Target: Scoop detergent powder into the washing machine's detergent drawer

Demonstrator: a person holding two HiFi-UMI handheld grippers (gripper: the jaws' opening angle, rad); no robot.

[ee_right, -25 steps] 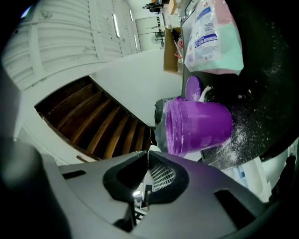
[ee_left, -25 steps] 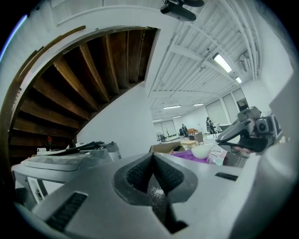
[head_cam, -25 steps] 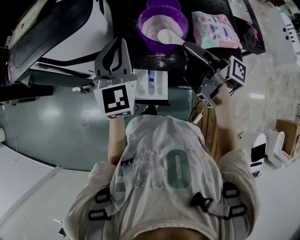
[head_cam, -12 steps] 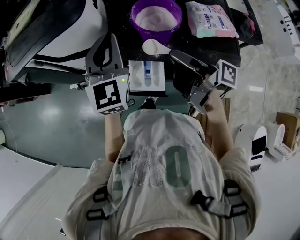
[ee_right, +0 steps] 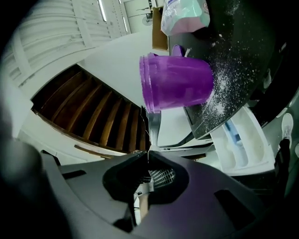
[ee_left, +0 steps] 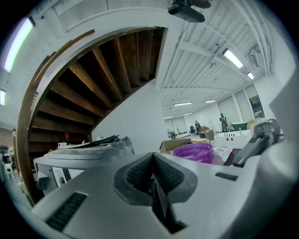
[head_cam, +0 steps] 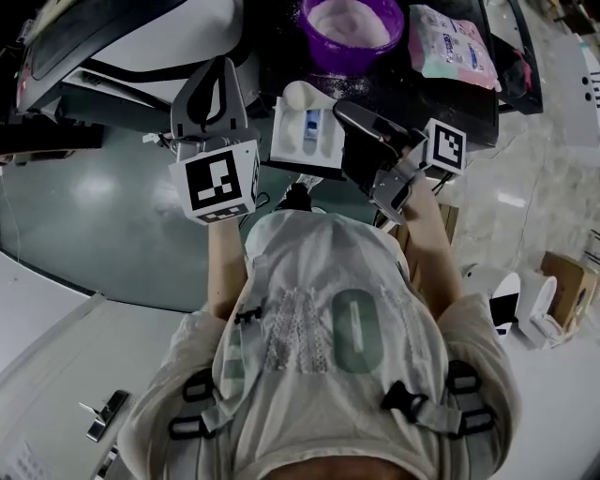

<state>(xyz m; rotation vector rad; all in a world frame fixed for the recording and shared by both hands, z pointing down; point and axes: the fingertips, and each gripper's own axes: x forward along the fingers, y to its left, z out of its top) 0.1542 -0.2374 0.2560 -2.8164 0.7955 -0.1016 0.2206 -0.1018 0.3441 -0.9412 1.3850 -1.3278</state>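
Observation:
The white detergent drawer (head_cam: 323,150) stands pulled out from the washing machine (head_cam: 131,37). A white scoop (head_cam: 298,94) heaped with powder hangs over the drawer's far left corner. My right gripper (head_cam: 344,112) is shut on the scoop's handle, which shows edge-on as a thin strip (ee_right: 150,123) between the jaws of the right gripper (ee_right: 148,158). Behind it, the purple bowl (head_cam: 352,28) (ee_right: 175,81) holds powder. My left gripper (head_cam: 216,67) (ee_left: 153,173) hovers left of the drawer, shut and holding nothing.
A detergent bag (head_cam: 459,47) (ee_right: 184,14) lies right of the bowl on a dark countertop (head_cam: 441,94) dusted with spilled powder (ee_right: 219,88). The purple bowl (ee_left: 198,151) shows past the left jaws. The person's torso fills the lower head view.
The right gripper carried the loaded scoop out of the purple bowl and down to the drawer's far left corner. The left gripper stayed shut beside the drawer.

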